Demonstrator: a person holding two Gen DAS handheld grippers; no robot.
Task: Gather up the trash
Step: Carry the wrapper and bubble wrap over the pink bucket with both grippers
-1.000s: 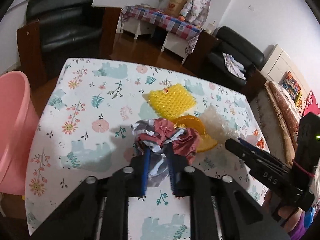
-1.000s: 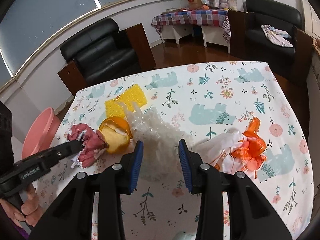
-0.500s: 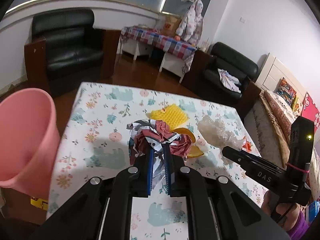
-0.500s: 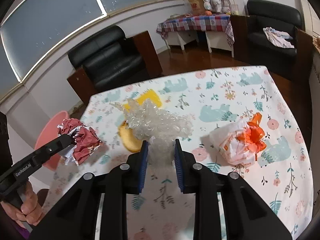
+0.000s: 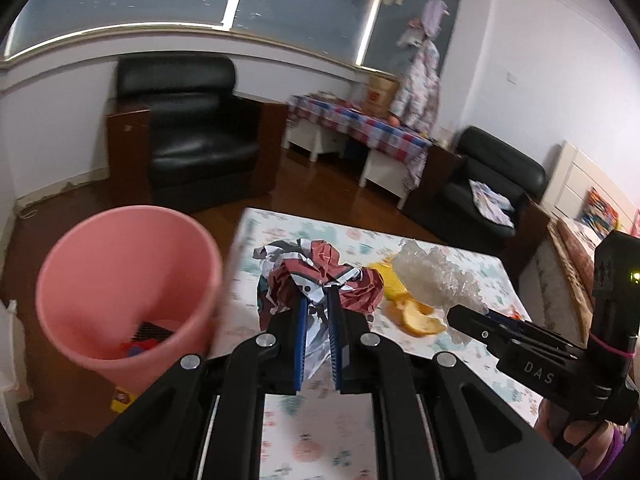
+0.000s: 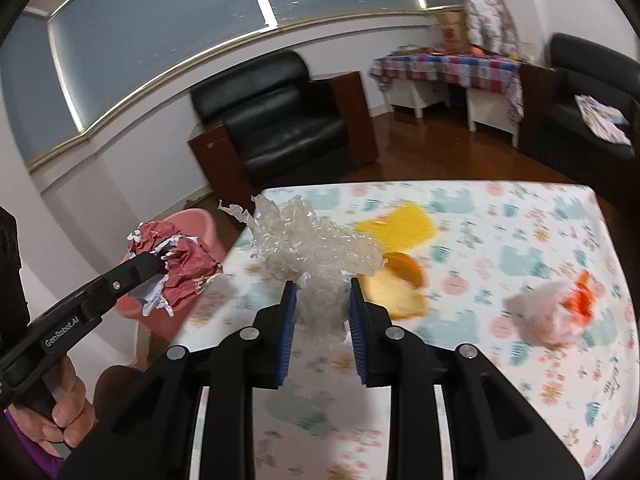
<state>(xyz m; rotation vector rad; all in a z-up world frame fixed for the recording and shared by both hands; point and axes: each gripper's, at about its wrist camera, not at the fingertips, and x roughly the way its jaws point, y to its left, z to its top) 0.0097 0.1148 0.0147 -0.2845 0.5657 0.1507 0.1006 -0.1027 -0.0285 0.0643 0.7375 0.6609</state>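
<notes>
My left gripper (image 5: 318,300) is shut on a crumpled red-and-white paper wad (image 5: 320,276), held in the air beside the rim of the pink bin (image 5: 132,212). The bin stands on the floor, left of the table, with a few scraps at its bottom. My right gripper (image 6: 322,292) is shut on a bunch of clear crumpled plastic (image 6: 316,248), lifted above the table's left part. In the right wrist view the left gripper (image 6: 154,264) carries the paper wad (image 6: 180,272) in front of the bin (image 6: 200,224).
On the floral tablecloth (image 6: 500,380) lie orange peel (image 6: 400,280), a yellow mesh pad (image 6: 400,226) and a white bag with orange scraps (image 6: 552,312). Black armchairs and a low checked table stand behind, on a wooden floor.
Both grippers rose and swung left toward the pink bin. The left lifted the paper wad off the table. The right closed on the clear plastic and raised it.
</notes>
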